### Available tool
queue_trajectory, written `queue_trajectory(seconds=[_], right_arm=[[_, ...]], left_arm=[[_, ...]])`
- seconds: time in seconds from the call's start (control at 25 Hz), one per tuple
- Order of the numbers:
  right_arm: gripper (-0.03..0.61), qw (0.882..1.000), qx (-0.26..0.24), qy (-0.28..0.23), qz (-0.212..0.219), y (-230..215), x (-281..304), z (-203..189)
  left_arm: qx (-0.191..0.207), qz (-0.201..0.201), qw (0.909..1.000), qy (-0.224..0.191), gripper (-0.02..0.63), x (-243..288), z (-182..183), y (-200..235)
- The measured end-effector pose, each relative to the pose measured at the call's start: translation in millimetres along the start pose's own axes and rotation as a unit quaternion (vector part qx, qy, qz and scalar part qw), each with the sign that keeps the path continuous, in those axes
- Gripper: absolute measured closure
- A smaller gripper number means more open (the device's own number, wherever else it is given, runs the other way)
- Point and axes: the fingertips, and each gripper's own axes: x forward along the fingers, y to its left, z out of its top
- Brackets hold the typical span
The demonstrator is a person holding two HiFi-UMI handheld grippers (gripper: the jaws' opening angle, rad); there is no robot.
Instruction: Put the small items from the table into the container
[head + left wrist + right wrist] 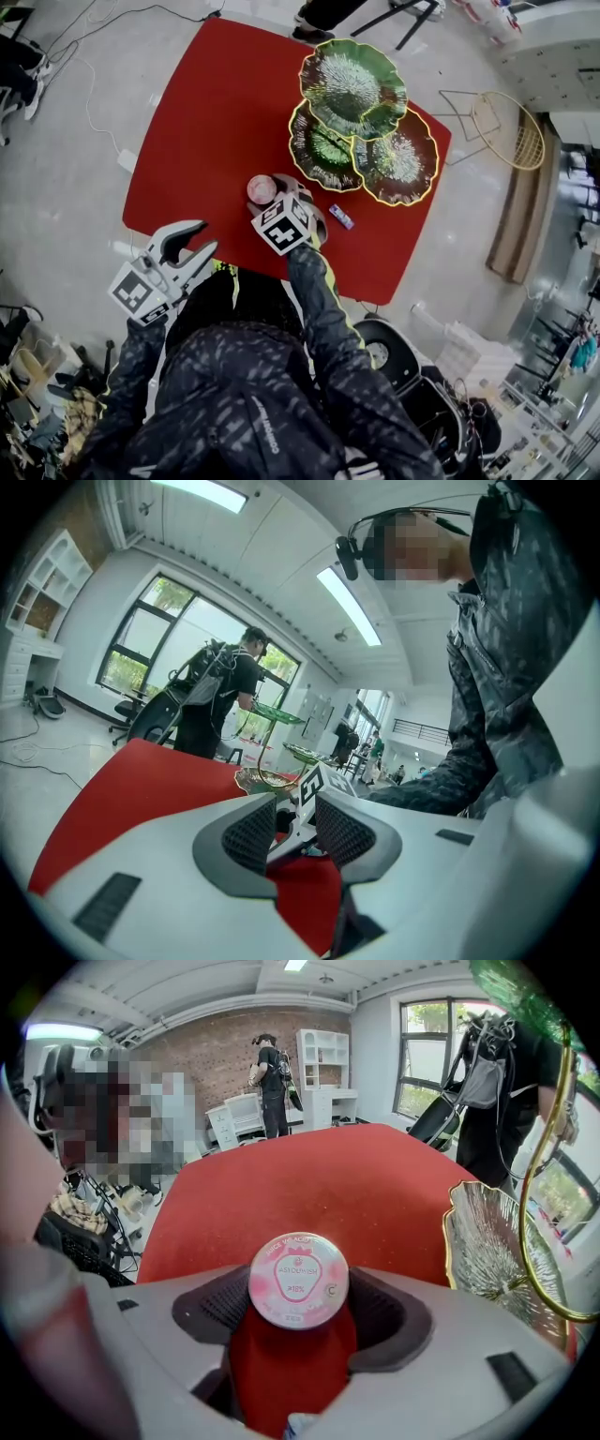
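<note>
Can (298, 1279) clamped in my right gripper (298, 1302): probably light, stiff, slick-sided, so grip mid-body; left gripper (295, 829) spread, empty.

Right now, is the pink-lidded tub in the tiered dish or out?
Out: the pink-lidded tub sits between the right gripper's jaws over the red table, short of the tiered dish.

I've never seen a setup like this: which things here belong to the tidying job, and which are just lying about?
Part of the job: pink-lidded cup in the right gripper; small packet on the red table; tiered dish stand; open left gripper.
Just lying about: floor cables; gold wire frame beside the table.
</note>
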Motion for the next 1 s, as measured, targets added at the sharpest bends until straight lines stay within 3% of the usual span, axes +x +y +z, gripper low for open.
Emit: queue_trajectory(seconds=[0.36, 1.0], right_arm=[[0.262, 1.0, 0.013, -0.028, -0.005, 0, -44, 27], [0.262, 0.999, -0.012, -0.038, -0.012, 14, -120, 61]], left_arm=[[0.012, 0.002, 0.9999, -0.009, 0.499, 1, 10, -4], [0.042, -0.008, 0.9986, -0.029, 0.5, 7, 47, -18]])
